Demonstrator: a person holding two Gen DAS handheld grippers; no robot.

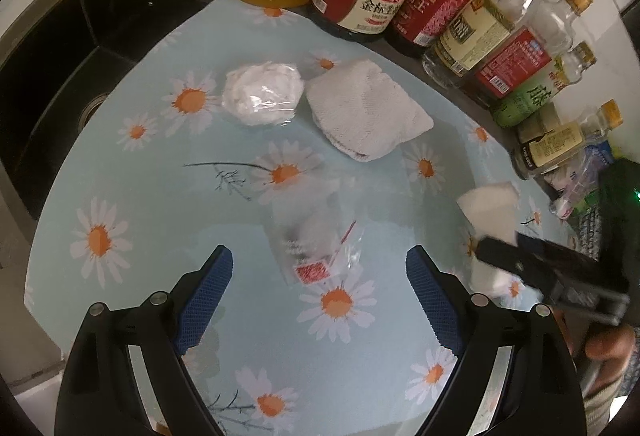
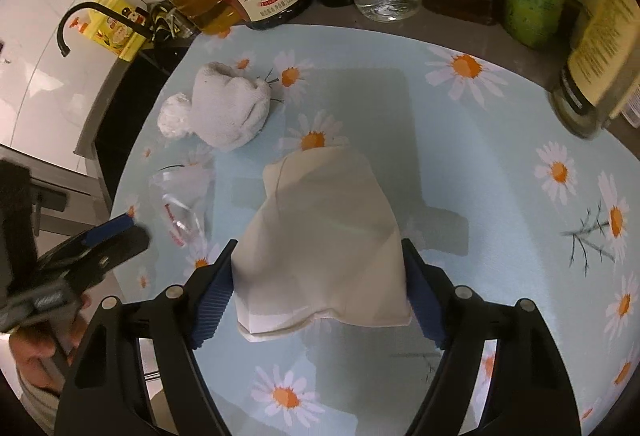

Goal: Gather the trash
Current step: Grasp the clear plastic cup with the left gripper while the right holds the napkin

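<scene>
The right gripper (image 2: 320, 288) clasps a folded napkin (image 2: 320, 236) at mat centre; the left gripper (image 1: 320, 284) hangs unclenched over a clear wrapper (image 1: 320, 252), towel (image 1: 368, 108) at twelve o'clock.

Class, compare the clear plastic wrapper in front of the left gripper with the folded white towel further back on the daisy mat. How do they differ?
The clear plastic wrapper is see-through, with a red printed patch; the folded white towel is opaque, textured cloth. The wrapper looks thin, crumpled and flat; the towel is thick and folded into layers. The wrapper looks smaller and lies just ahead of the open left gripper; the towel lies further back, nearer the bottles. Both rest on the daisy mat, ungripped.
</scene>
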